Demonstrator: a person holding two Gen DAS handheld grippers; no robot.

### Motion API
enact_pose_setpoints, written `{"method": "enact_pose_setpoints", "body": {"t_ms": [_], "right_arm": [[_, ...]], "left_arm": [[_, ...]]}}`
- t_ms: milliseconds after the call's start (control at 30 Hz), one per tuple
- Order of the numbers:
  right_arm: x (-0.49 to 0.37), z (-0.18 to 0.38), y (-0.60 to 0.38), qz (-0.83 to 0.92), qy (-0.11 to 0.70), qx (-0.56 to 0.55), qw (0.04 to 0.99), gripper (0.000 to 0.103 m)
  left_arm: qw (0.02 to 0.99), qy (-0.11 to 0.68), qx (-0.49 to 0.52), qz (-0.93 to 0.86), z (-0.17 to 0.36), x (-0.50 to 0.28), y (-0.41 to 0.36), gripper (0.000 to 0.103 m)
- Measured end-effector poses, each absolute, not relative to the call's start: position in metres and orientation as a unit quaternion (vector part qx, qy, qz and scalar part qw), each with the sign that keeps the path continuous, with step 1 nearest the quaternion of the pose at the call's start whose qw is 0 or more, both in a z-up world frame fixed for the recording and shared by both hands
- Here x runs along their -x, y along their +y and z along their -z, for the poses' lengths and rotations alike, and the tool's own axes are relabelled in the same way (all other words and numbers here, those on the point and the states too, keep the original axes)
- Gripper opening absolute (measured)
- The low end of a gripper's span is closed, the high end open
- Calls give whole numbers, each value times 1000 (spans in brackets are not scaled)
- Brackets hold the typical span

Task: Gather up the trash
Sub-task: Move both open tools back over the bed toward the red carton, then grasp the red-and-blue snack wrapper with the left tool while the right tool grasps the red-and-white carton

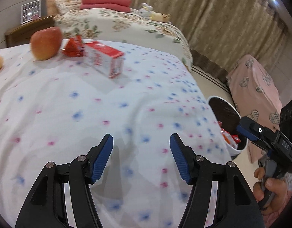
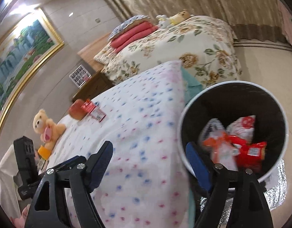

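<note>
On the dotted bedsheet (image 1: 127, 102), the red-and-white carton (image 1: 106, 58) lies far ahead of the empty, spread left hand-held gripper (image 1: 141, 144), long axis slanting away, while the equally released right hand-held gripper (image 2: 148, 152) hangs by the bin (image 2: 278, 114).

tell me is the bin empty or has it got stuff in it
Not empty. The bin beside the bed holds several wrappers, red, orange and white, lying at the bottom; it is far from full.

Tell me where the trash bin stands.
The trash bin stands on the floor beside the spotted bed, holding wrappers, at the right of both wrist views.
</note>
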State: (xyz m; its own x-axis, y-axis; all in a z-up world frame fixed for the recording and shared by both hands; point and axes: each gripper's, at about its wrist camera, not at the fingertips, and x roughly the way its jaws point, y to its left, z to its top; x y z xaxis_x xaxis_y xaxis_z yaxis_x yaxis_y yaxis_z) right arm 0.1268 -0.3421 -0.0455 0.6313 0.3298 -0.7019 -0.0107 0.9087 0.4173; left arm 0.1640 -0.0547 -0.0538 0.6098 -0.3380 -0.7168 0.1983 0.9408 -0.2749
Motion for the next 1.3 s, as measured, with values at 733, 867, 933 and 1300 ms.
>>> {"method": "enact_pose_setpoints", "body": {"t_ms": [733, 867, 933, 1300], "right_arm": [[-168, 69, -244, -180, 448, -129, 866, 88], [-182, 72, -230, -192, 450, -123, 863, 88], [-192, 74, -223, -197, 452, -123, 861, 88], [-246, 87, -178, -218, 459, -83, 857, 88]], "left_arm": [[903, 410, 117, 61, 62, -172, 30, 66], [901, 412, 123, 49, 62, -179, 42, 66], [902, 411, 123, 43, 61, -183, 47, 66], [897, 419, 136, 19, 66, -215, 77, 67]]}}
